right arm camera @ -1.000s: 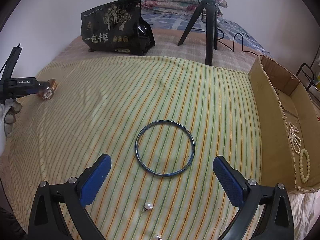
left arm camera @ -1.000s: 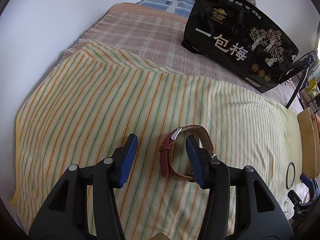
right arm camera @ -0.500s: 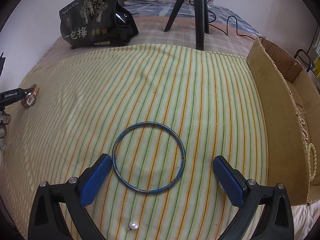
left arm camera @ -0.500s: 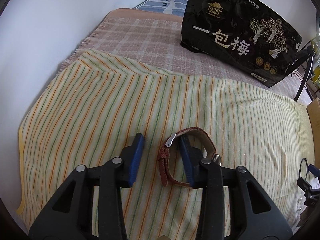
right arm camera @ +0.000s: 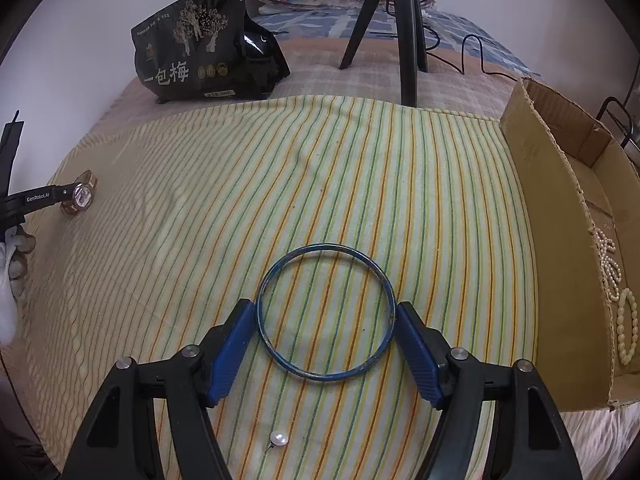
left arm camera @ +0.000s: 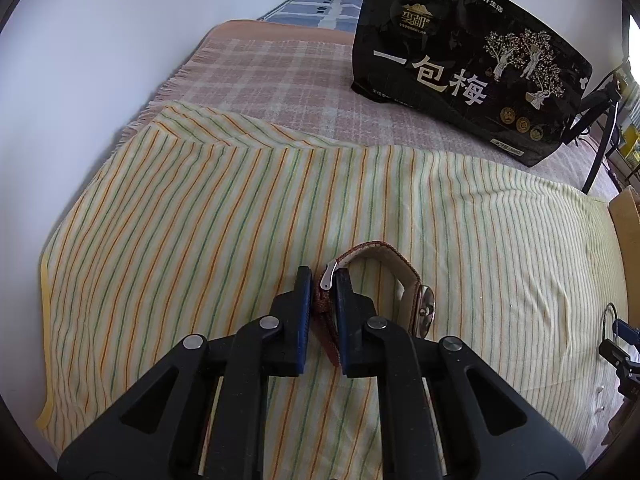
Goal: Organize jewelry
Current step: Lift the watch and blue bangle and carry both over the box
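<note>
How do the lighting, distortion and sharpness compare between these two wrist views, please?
Left wrist: soft even light, no glare; fisheye bows the striped cloth; watch sharp. Right wrist: dimmer, dark vignette at corners; bangle crisp, cardboard box wall curved.

You have one watch, one blue bangle and one pearl earring lying on the striped cloth. Right of the cloth, one cardboard box holds two pearl strands and one bead bracelet. Beyond the cloth stand one black bag and one tripod.

Left tool closed onto watch strap; right tool narrowed around bangle.
</note>
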